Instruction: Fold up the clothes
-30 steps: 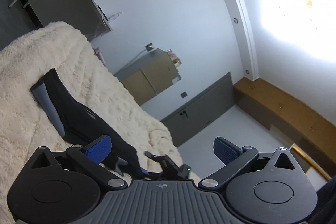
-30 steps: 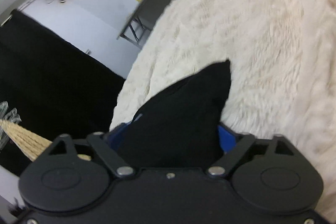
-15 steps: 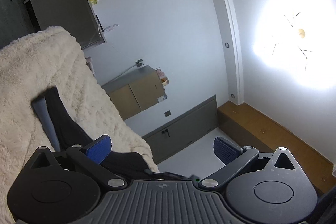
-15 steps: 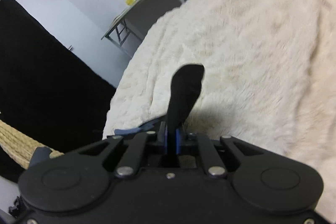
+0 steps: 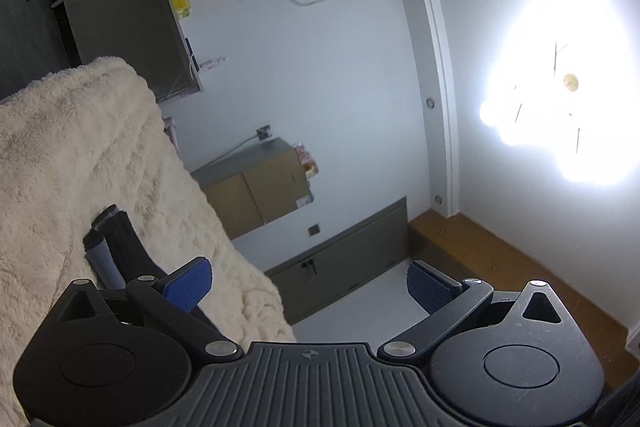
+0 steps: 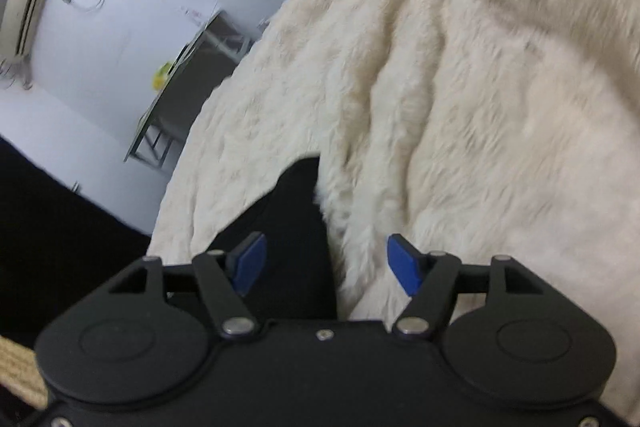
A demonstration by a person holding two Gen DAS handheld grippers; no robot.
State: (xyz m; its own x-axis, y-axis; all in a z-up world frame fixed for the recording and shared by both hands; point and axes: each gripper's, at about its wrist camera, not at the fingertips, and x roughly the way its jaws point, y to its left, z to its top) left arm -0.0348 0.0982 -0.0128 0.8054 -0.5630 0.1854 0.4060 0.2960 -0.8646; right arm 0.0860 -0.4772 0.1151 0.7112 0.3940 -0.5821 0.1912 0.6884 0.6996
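Fingers [image 6: 249, 259] of the right gripper [image 6: 326, 261] spread apart over the dark garment [image 6: 294, 227] on the cream fleece blanket [image 6: 480, 67], gripping nothing. Left gripper [image 5: 308, 285] likewise wide open, tilted toward the wall, with the garment's [image 5: 120, 247] grey-lined end lying flat just beyond its left fingertip.

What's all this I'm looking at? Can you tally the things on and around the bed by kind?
Handheld grippers, jaws open: 2 (left gripper, right gripper)
Dark garment with a grey panel: 1 (dark garment)
Fluffy cream blanket: 1 (cream blanket)
Total: 4
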